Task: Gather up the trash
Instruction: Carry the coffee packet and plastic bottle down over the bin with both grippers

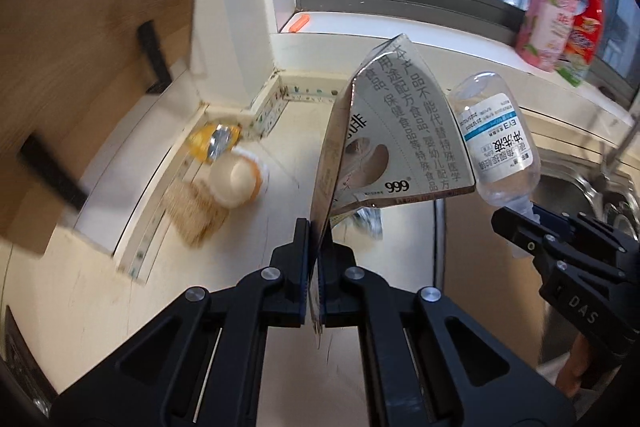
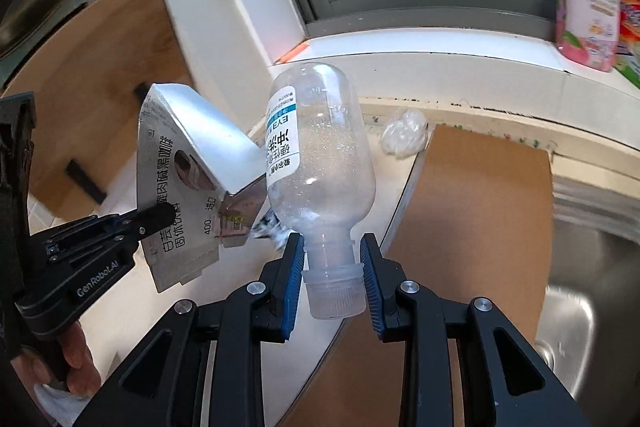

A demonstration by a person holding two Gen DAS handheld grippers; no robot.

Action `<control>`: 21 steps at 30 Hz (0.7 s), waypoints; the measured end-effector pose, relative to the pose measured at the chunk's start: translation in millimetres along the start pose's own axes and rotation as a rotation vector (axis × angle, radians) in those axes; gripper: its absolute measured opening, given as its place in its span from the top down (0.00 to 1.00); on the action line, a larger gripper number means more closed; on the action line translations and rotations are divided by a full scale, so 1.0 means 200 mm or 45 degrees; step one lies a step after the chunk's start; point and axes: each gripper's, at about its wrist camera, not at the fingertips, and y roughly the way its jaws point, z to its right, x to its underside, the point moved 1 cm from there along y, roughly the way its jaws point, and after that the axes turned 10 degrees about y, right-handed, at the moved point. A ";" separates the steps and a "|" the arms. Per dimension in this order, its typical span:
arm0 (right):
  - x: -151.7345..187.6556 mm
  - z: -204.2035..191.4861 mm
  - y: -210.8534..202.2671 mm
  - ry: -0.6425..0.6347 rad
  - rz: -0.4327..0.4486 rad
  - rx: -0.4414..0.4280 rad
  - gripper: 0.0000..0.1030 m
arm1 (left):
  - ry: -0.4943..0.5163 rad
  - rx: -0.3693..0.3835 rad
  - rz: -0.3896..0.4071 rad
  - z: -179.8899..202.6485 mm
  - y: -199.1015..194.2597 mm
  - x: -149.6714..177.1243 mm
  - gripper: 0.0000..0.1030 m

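Note:
My left gripper point(image 1: 318, 231) is shut on the edge of a flattened grey carton point(image 1: 404, 131) printed with Chinese text, holding it upright above the counter. The right wrist view shows the same carton point(image 2: 180, 163) at the left, with the left gripper point(image 2: 162, 217) clamped on it. My right gripper point(image 2: 331, 239) is shut on the neck of a clear plastic bottle point(image 2: 324, 163) with a blue and white label, held cap-down. The bottle point(image 1: 496, 139) hangs just right of the carton, with the right gripper point(image 1: 520, 217) below it. A crumpled clear plastic wad point(image 2: 404, 133) lies on the counter behind.
In the counter's corner lie a yellow wrapper point(image 1: 214, 143), a white and orange cup point(image 1: 238, 183) and a brown textured pad point(image 1: 192, 215). A brown board point(image 2: 480, 207) lies beside a steel sink point(image 2: 592, 267). Pink and red bottles point(image 1: 544, 27) stand on the windowsill. A wooden cabinet point(image 1: 80, 67) is at the left.

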 end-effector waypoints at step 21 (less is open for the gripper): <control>1.12 -0.65 -0.85 0.069 0.072 0.057 0.73 | -0.015 0.313 -0.008 -0.33 -0.89 0.99 0.99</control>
